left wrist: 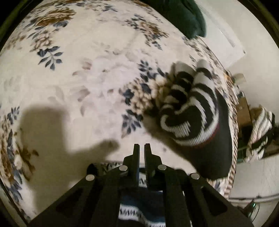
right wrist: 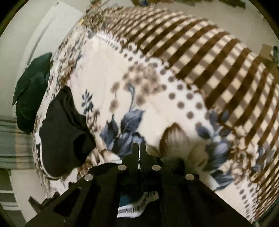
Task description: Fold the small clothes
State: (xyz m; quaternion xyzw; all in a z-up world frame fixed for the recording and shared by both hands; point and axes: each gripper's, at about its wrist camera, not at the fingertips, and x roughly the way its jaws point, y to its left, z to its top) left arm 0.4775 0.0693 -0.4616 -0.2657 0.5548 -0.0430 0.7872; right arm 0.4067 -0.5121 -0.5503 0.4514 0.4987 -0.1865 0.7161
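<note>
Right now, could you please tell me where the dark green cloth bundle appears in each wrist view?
Left wrist view: the dark green cloth bundle sits at the top edge, right of centre, beyond the floral blanket.
Right wrist view: the bundle lies at the left edge, mid-height.
Shared landmark: the black garment on the blanket's edge.

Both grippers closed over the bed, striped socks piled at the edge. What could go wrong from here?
1. The striped socks lie near the blanket edge; a sweep may knock them off.
2. The patterned cloth shows only beneath the left gripper, so whether the shut jaws hold it is unclear.
3. Likewise under the right gripper: an uneven pull could skew the fold.
</note>
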